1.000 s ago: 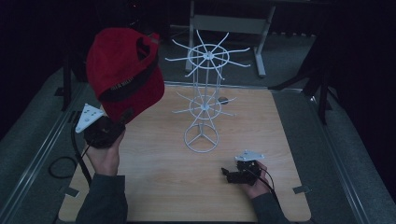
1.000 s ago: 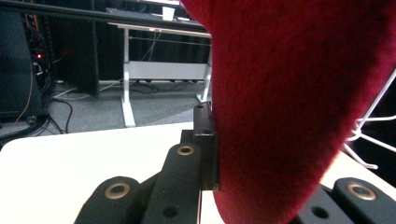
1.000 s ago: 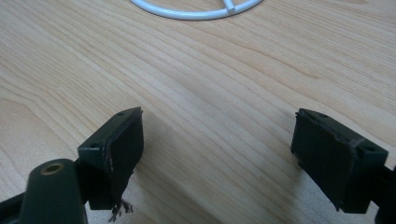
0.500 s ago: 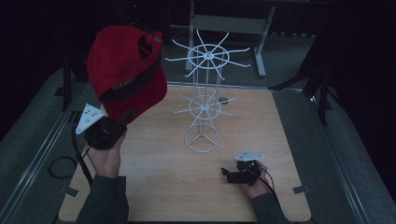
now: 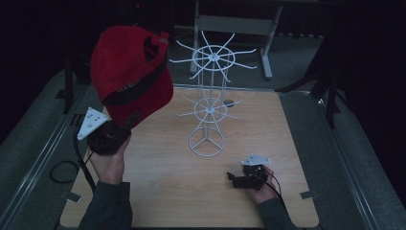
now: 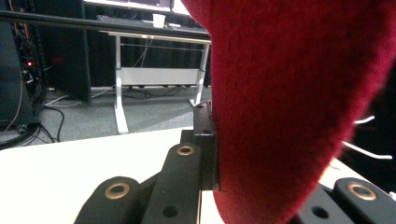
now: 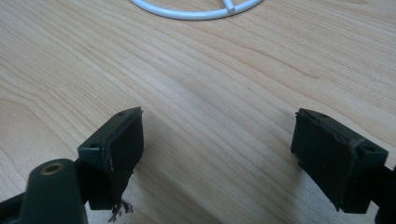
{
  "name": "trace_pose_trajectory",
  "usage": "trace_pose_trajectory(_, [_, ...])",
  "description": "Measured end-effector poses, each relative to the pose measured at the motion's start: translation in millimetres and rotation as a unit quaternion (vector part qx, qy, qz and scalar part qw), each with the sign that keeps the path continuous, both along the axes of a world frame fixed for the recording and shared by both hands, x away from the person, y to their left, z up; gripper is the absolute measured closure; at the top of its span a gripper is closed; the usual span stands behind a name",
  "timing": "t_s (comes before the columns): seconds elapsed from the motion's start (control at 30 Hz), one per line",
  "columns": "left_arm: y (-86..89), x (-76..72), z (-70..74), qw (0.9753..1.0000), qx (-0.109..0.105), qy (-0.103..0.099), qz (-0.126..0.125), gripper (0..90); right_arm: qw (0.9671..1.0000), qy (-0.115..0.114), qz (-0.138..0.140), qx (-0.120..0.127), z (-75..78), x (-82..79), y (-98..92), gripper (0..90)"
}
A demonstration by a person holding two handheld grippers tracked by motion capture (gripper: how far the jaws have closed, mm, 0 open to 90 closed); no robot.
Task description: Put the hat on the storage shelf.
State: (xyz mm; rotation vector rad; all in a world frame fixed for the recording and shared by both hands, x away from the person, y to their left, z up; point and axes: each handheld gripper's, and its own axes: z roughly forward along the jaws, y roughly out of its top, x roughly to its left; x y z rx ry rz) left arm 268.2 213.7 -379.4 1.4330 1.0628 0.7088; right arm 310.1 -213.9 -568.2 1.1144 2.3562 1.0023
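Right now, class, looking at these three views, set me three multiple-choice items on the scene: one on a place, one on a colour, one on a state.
1. Where is the red cap?
A. Lying flat on the table
B. Held up in the air by the left gripper
C. Hanging on the wire rack

2. What colour is the wire rack?
A. White
B. Black
C. Yellow

3. How do the jaws of the right gripper stand?
A. Shut on a pen
B. Shut with nothing between them
C. Open, with bare wooden table between them

Answers:
1 B: in the high view the cap rises from the left gripper, above and left of the rack, clear of the tabletop.
2 A: its spokes, stem and round base are white in the high view.
3 C: the right gripper view shows its two jaws wide apart over bare wood.
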Motion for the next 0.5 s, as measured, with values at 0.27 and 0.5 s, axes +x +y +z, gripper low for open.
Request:
trace_pose_trajectory(0.27, [-3.2, -1.7, 0.0, 1.0000, 0.000, -0.003, -0.002, 85.9, 1.0000, 0.000, 0.001, 0.000, 0.0, 0.0, -0.1, 16.8])
trace_pose_trajectory(0.5, [-6.4, -3.7, 1.2, 0.9999, 0.002, -0.007, -0.007, 85.8, 1.0000, 0.000, 0.001, 0.000, 0.0, 0.0, -0.1, 16.8])
